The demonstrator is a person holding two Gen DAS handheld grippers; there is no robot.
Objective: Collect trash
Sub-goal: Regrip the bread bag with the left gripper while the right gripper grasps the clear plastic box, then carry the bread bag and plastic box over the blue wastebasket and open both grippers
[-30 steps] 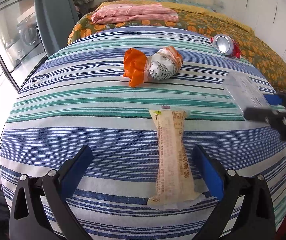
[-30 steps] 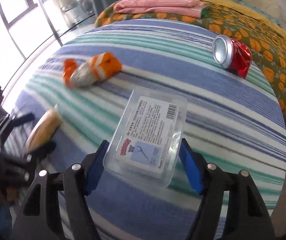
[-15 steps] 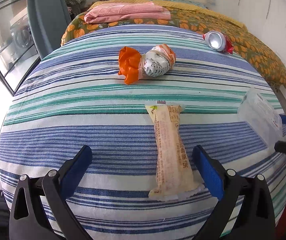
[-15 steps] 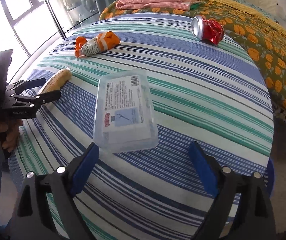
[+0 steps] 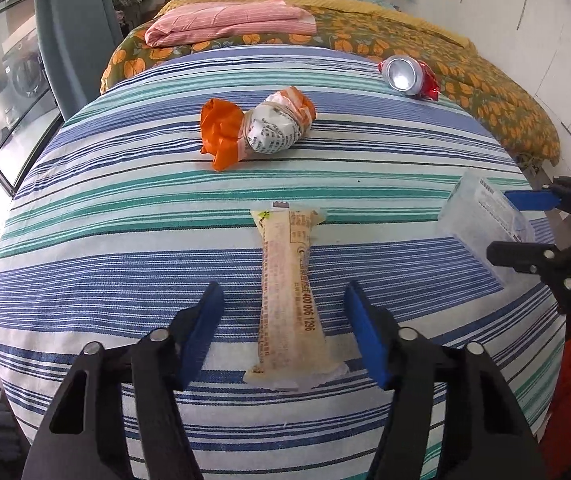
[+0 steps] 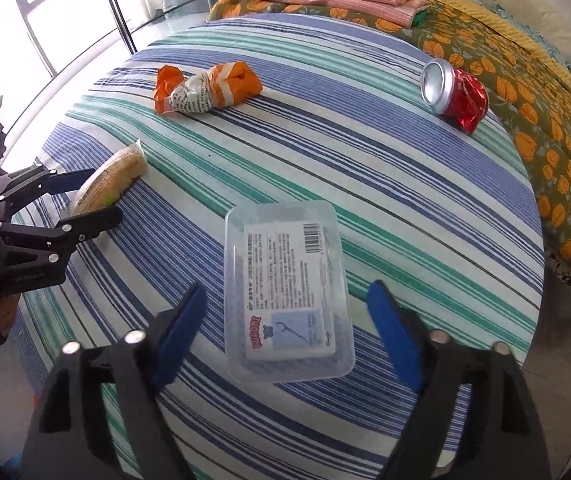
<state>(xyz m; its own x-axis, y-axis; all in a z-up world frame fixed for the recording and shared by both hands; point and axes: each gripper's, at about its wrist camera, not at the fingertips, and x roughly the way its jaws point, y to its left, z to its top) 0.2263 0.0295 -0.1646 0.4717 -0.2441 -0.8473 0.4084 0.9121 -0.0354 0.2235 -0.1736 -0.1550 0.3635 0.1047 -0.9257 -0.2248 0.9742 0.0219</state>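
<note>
A long beige snack wrapper [image 5: 289, 300] lies on the striped cloth, between the blue fingers of my left gripper [image 5: 285, 334]. Its jaws are closing, and a gap still shows on each side of the wrapper. A clear plastic box [image 6: 285, 292] with a white label lies between the fingers of my right gripper [image 6: 287, 334]. Those jaws are closing too, with the pads off the box walls. Each wrist view also shows the other side: the right gripper [image 5: 525, 224] around the box [image 5: 481, 216], and the left gripper [image 6: 77, 196] around the wrapper [image 6: 113, 176].
A crumpled orange-and-white wrapper [image 5: 253, 132] lies farther back on the striped table [image 5: 125, 208]. A crushed red can [image 5: 407, 76] rests near the far right edge. Behind stands a bed with an orange-flowered cover [image 5: 485, 92] and a folded pink cloth [image 5: 229, 24]. Windows are at the left.
The left jaws have come in from wide toward the wrapper. The right jaws spread wide around the box half a second ago and have narrowed again. The box now lies flat on the cloth.
</note>
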